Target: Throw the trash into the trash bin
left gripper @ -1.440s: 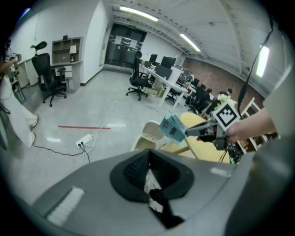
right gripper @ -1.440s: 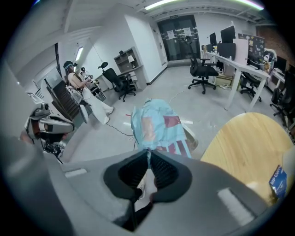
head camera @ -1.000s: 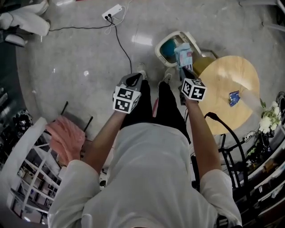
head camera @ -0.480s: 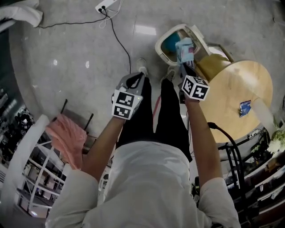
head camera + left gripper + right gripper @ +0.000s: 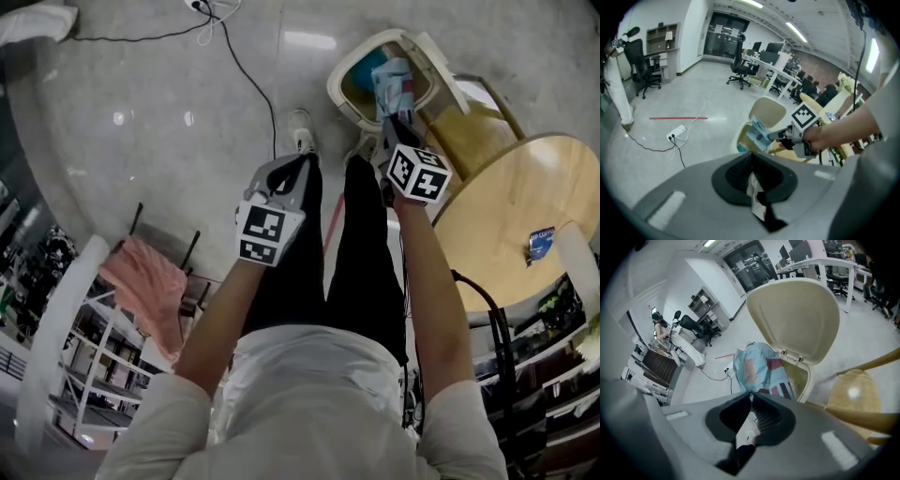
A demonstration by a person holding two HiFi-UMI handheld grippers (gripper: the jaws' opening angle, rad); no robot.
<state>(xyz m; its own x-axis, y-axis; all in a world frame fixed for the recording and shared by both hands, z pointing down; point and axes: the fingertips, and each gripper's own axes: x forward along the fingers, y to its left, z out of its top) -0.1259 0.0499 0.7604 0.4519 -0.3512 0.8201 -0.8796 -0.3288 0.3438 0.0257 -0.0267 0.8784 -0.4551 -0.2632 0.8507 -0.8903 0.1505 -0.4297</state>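
Wrapper over open bin, round table just right.

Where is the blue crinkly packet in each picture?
Head view: light blue crinkly plastic packet, top, right of middle.
Left gripper view: near the middle.
Right gripper view: centre, just above the jaws.
Shared landmark: cream plastic trash bin, lid open.

Two grippers: left gripper, right gripper. One trash bin. Two packets: light-blue packet, small blue packet. One round counter. One power strip. One pink cloth.
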